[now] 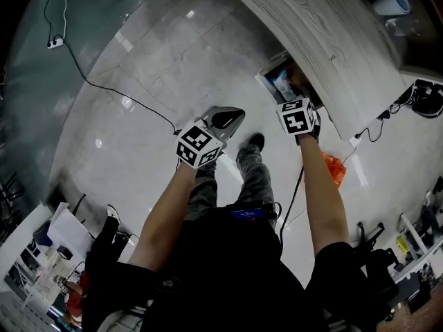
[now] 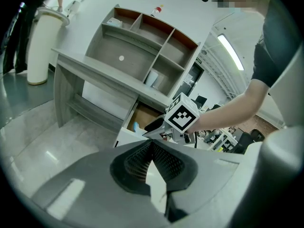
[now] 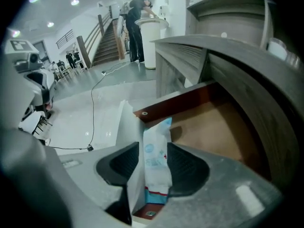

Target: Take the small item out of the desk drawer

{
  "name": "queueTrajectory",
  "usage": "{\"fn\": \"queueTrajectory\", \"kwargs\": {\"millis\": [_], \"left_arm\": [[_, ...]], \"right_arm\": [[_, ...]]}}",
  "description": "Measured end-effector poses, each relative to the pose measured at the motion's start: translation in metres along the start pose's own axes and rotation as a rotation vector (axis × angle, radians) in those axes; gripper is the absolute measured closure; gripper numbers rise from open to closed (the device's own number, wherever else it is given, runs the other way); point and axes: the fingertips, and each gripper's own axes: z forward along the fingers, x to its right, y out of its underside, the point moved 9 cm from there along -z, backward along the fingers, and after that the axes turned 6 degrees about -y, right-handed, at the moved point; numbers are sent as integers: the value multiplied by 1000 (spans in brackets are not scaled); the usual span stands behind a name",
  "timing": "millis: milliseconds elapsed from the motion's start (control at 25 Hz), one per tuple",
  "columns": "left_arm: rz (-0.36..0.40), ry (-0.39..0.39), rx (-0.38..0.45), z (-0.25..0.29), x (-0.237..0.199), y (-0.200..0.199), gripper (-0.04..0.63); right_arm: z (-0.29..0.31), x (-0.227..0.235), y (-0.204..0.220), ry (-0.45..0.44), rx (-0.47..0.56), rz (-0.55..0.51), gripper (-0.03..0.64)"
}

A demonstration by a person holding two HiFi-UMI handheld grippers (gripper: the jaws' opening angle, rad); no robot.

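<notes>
Right gripper point(image 3: 154, 169) is held apart astride the packet point(image 3: 156, 151) in the opened drawer point(image 3: 213, 127); left gripper point(image 2: 152, 148) closed, empty. Grasp and lift-out are judged outstanding.

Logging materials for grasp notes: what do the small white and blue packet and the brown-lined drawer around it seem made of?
The small white and blue packet: probably soft plastic film, slightly glossy, creased at its top. The brown-lined drawer: likely matt laminated board, flat and even, white front panel.
</notes>
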Motion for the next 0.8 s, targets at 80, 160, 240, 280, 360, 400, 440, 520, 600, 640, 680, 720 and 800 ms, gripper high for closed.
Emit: {"fn": "queueTrajectory", "kwargs": {"millis": [80,160,240,280,360,400,440,520,600,640,680,720,800], "left_arm": [[-4,-2,0,0,-1,1,594],[-7,-4,1,-1,-3,1,594],[-9,-6,0,-1,-4,2,594],[-10,-8,-1,-2,-5,2,594],[-15,-10,-3,-3,-6,4,594],[-17,-11,-4,-3,-7,5,594],[-19,-12,-4,-4,-8,6,594],[-23,-14,-5,-4,-10,7,594],[-26,-16,-4,-4,-10,8,594],[-27,-15,-4,-4,-10,8,594],[-27,-15,-3,-4,-10,9,594],[-27,-15,-2,-4,-10,9,594],[-28,-17,-2,-5,-10,9,594]], "right_arm": [[6,1,-2,5,-32,-12,439],[11,3,-3,8,-60,-25,439],[16,5,-4,14,-83,-43,440],[18,5,-4,16,-92,-50,442],[22,7,-4,18,-107,-58,442],[23,7,-4,18,-112,-60,443],[25,8,-5,18,-114,-61,443],[28,9,-5,17,-116,-61,442],[30,11,-6,17,-121,-60,434],[31,12,-6,15,-127,-59,428],[32,13,-6,12,-133,-58,425],[33,15,-6,10,-138,-57,422],[35,15,-6,11,-140,-63,420]]}}
